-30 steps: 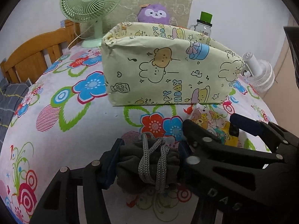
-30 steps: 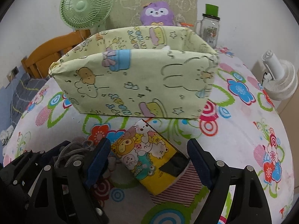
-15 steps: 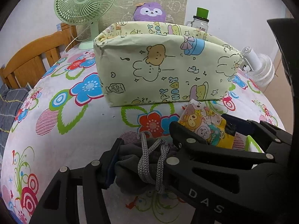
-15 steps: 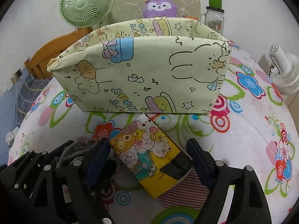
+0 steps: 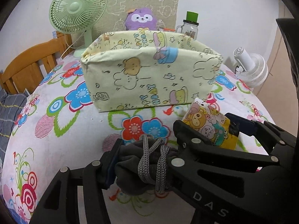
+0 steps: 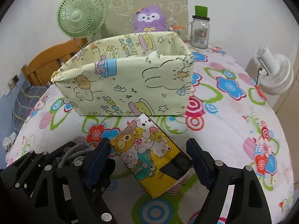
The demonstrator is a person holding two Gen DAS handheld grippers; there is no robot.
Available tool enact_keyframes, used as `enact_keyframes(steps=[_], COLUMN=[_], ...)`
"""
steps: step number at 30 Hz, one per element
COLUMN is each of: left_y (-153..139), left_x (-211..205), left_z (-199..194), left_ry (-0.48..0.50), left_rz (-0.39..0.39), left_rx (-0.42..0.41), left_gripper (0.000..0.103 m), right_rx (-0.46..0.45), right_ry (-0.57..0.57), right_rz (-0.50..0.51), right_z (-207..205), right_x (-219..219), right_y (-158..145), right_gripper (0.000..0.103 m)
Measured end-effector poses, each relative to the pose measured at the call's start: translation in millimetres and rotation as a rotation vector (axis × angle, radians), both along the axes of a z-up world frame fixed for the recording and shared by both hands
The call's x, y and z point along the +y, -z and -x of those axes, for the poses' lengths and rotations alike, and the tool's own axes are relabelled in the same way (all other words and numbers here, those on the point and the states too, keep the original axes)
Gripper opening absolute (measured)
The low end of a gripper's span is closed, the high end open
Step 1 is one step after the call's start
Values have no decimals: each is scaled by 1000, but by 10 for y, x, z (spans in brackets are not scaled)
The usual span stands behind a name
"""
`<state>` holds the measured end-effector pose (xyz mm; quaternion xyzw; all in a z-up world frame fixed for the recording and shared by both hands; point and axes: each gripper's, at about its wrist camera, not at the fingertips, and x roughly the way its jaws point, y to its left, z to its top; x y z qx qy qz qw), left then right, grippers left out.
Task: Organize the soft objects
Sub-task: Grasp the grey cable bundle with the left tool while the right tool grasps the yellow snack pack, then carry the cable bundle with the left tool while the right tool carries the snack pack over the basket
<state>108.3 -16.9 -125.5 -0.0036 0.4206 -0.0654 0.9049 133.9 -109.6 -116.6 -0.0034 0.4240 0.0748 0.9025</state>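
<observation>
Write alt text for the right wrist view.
The right gripper straddles a yellow cartoon-print tissue pack on a flowered tablecloth, its jaws not visibly pressing it. Behind stands an open pale-yellow fabric bin; lower left, the left gripper holds a grey corded bundle.

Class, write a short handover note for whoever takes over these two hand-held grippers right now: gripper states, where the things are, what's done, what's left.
Left gripper: shut on the grey cloth bundle with its cord, low over the flowered tablecloth.
Right gripper: open around the yellow tissue pack, whose near end looks raised off the cloth; grip unclear.
Fabric bin stands just behind both; something white shows inside.
Done: bundle gripped.
Left: secure the pack, put both in the bin.
</observation>
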Motion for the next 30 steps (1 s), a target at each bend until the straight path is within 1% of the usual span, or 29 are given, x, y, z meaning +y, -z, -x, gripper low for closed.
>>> enact_keyframes(steps=[10, 20, 30], left_y=[-182, -443, -668], left_x=[-158, -231, -261], left_z=[104, 189, 245], left_ry=[14, 23, 30], left_rz=[-28, -36, -45], left_rx=[-33, -82, -111], left_gripper=[61, 61, 61], right_rx=[-33, -93, -121], right_ry=[24, 18, 25], right_rz=[-12, -8, -19], right_z=[149, 286, 346], right_x=[-126, -170, -203], right_y=[-187, -512, -721], right_gripper=[84, 84, 84])
